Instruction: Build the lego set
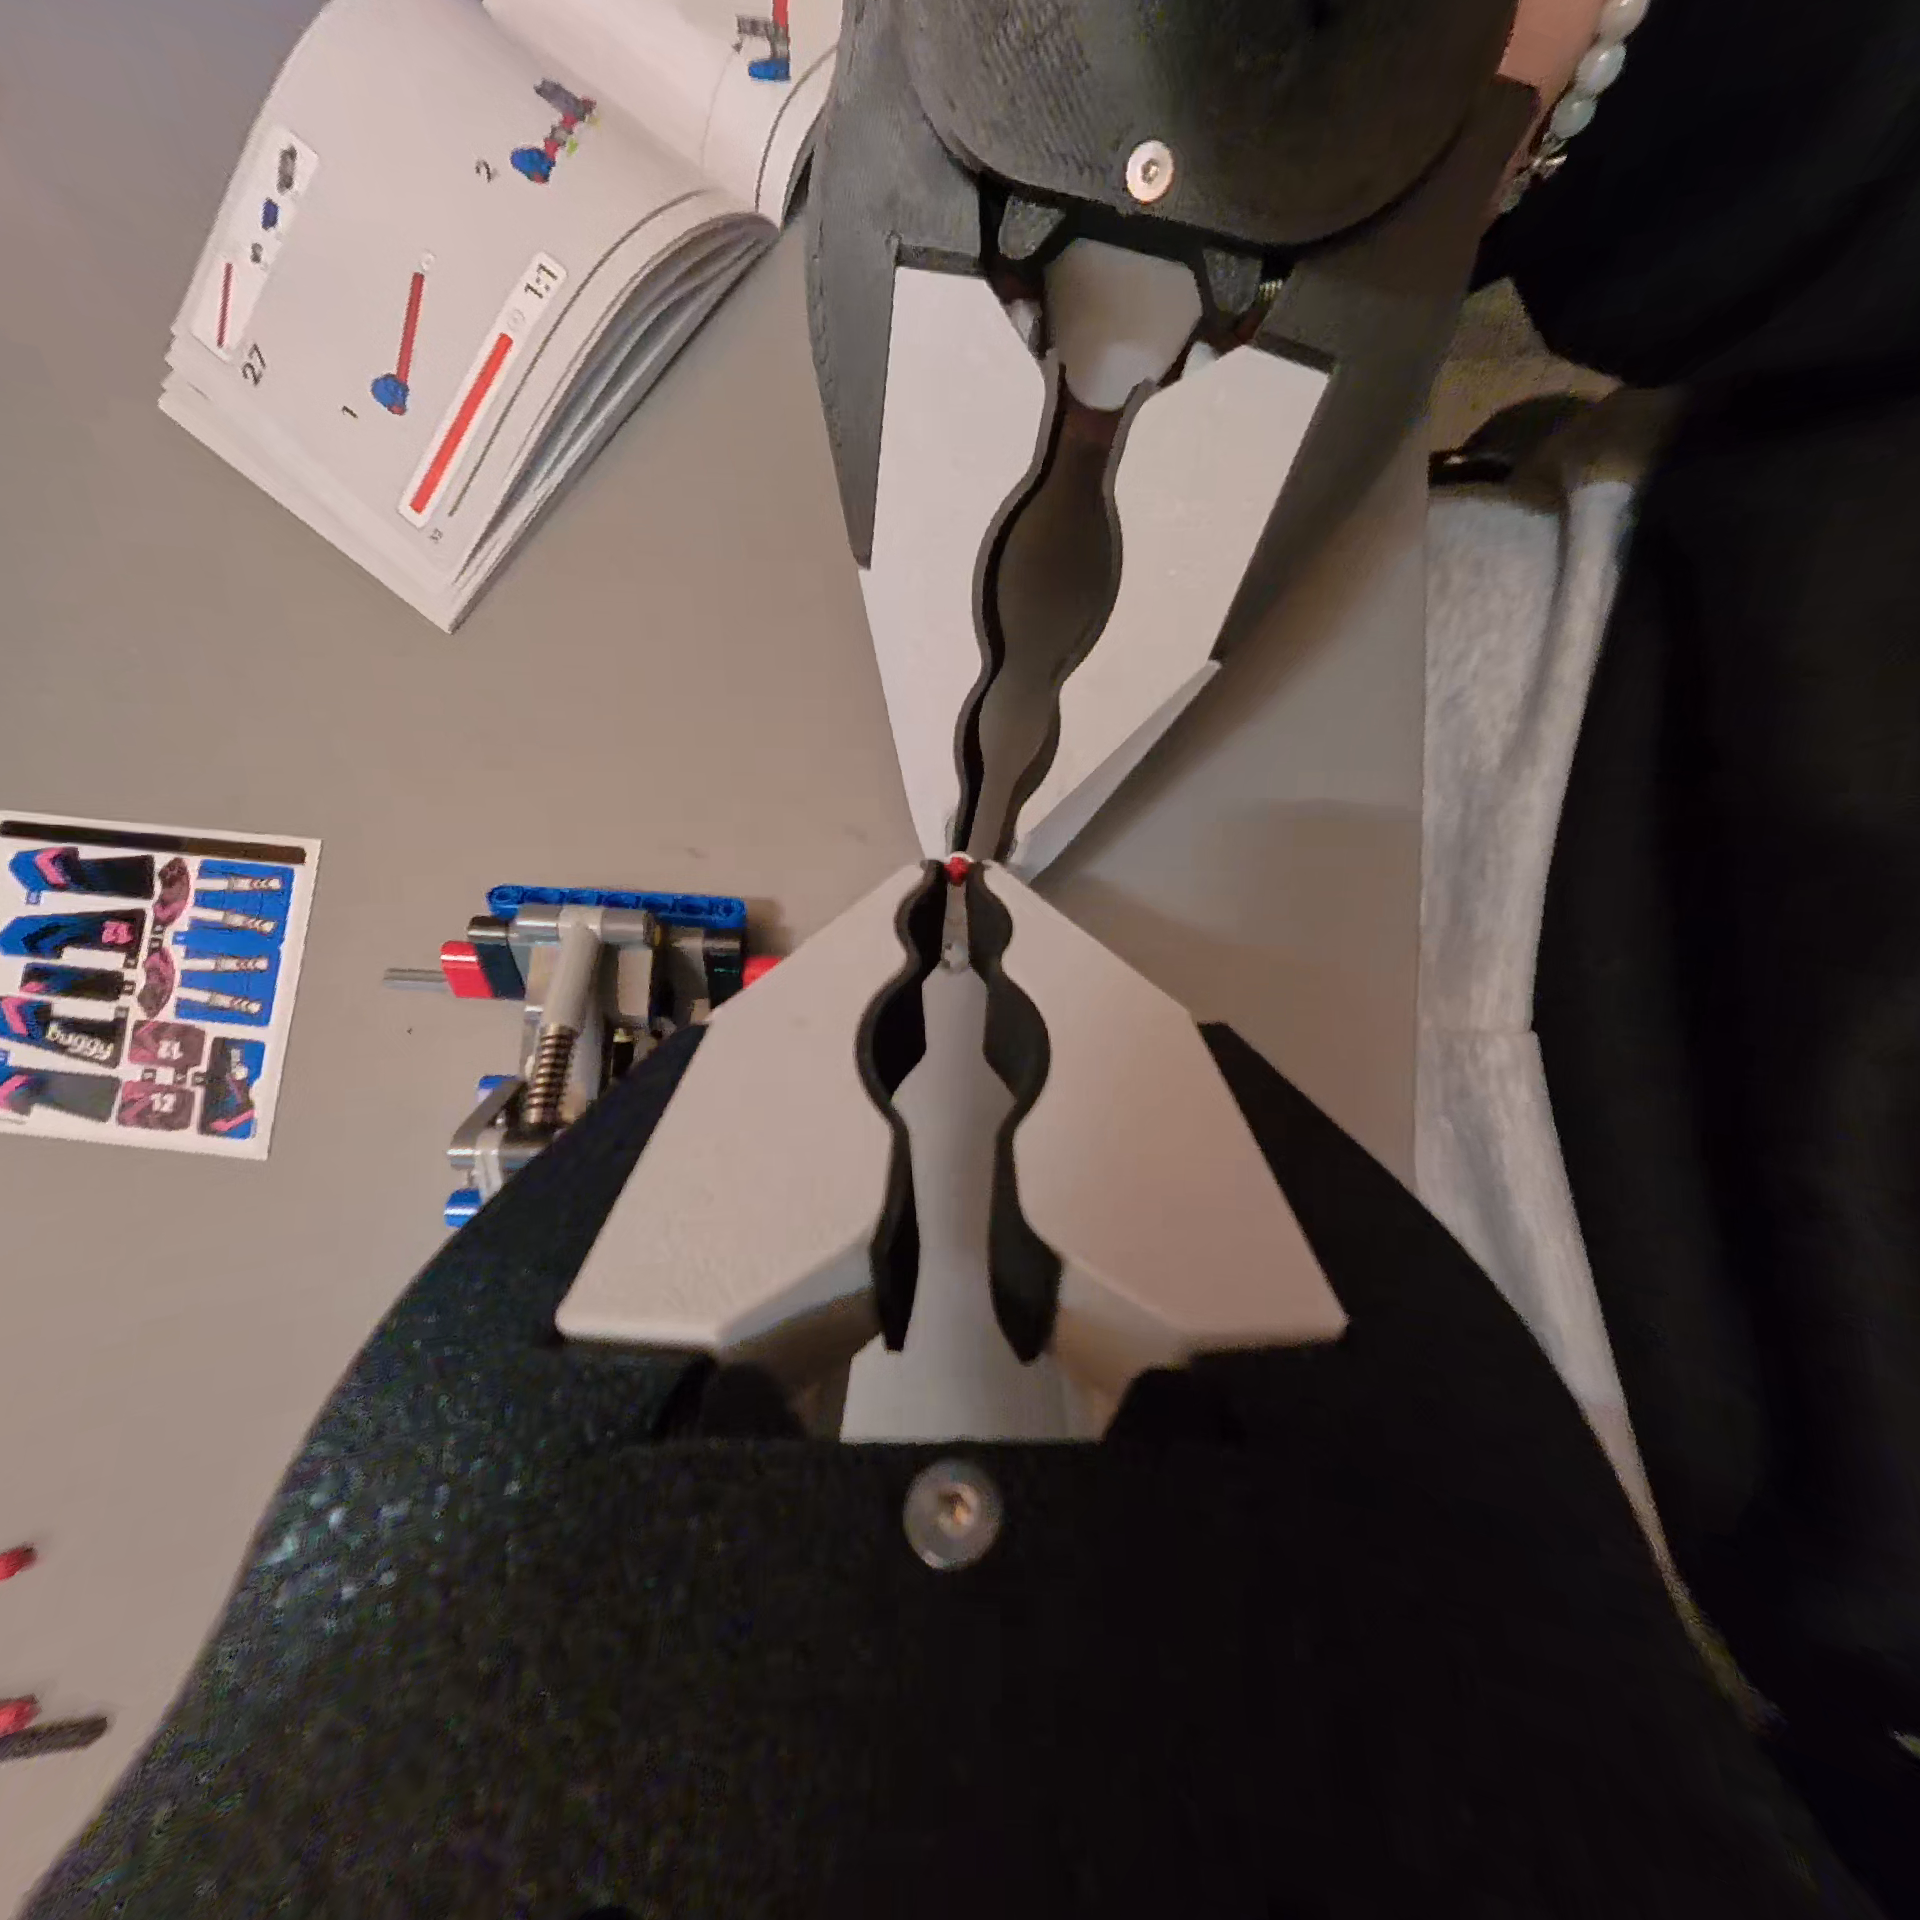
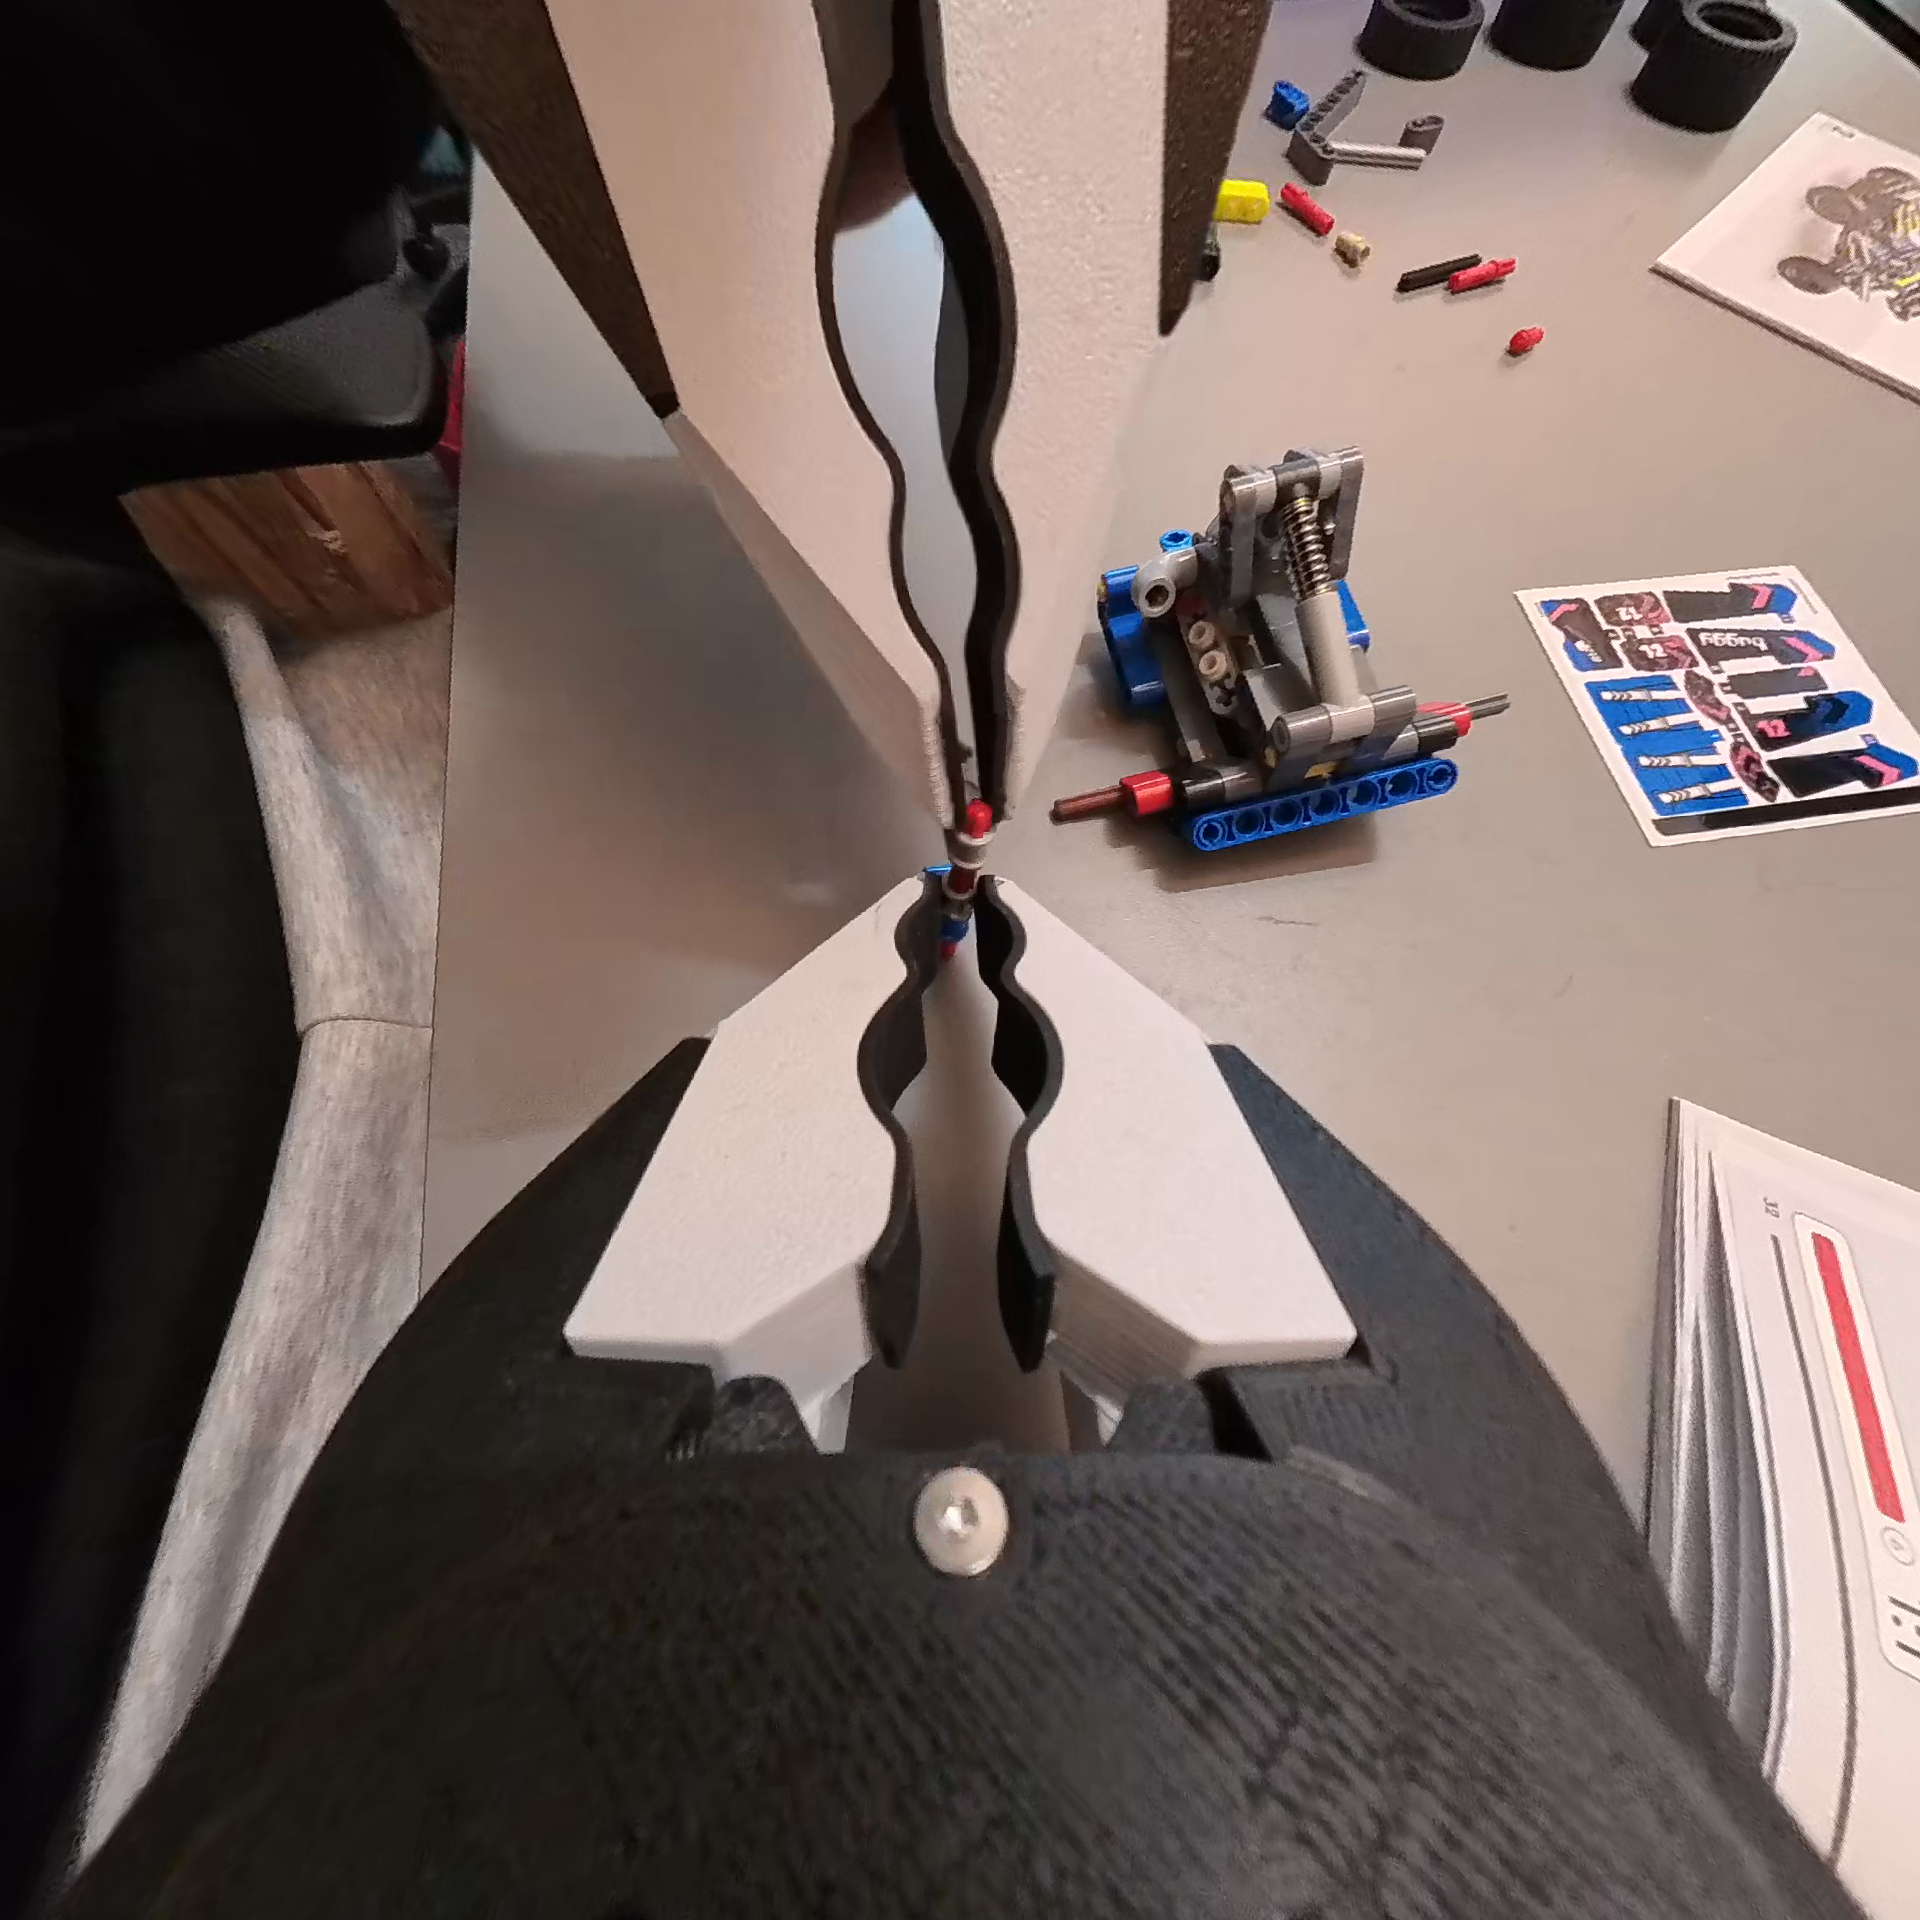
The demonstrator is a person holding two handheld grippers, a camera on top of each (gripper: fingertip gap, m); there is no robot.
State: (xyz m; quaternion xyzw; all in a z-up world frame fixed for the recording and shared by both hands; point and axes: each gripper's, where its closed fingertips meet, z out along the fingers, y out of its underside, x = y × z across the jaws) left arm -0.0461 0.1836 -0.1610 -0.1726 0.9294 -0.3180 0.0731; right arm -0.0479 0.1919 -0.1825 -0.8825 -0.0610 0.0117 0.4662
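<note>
Both grippers meet tip to tip above the tabletop's near edge. The left gripper (image 1: 954, 899) pinches a red axle (image 2: 974, 831); the right gripper (image 2: 954, 914) seems closed on a blue piece (image 2: 948, 935). Keep them in line, pushing gently.

sticker sheet (image 2: 1725, 707) lies right of lego assembly (image 2: 1288, 675).

My fingertips (image 2: 971, 914) hide most of the red axle (image 2: 977, 812) pinched between them. Beside my left jaws, the chassis (image 1: 582, 997) is half covered; far pieces (image 1: 21, 1714) blur at the edge.
</note>
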